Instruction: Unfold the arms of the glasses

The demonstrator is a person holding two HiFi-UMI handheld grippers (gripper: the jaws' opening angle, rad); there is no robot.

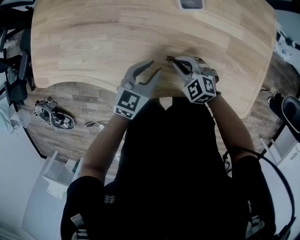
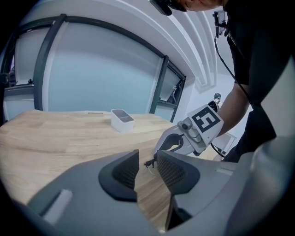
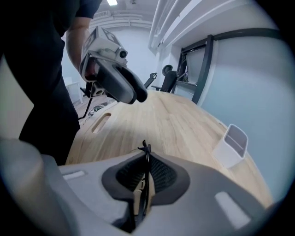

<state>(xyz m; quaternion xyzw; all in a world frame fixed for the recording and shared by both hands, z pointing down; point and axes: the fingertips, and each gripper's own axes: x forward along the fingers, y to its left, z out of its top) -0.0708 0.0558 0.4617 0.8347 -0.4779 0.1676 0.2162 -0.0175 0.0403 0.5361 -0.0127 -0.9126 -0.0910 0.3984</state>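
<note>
The glasses (image 1: 170,59) are thin and dark-framed, and only a small end of them shows past my right gripper (image 1: 176,63), which is shut on them just above the wooden table (image 1: 93,42). In the right gripper view the thin frame (image 3: 146,148) runs between the two pressed pads (image 3: 159,174). My left gripper (image 1: 155,66) stands open just to the left, its tips pointing at the glasses, with nothing between its pads (image 2: 125,171). From the left gripper view the glasses' tip (image 2: 149,162) shows just beyond the open jaws, in front of the right gripper (image 2: 160,148).
A small white bin (image 1: 191,4) stands at the table's far edge, also visible as the bin (image 2: 121,120) in the left gripper view. The table's near edge curves inward at the person's body. Cables and a chair base lie on the floor at the left.
</note>
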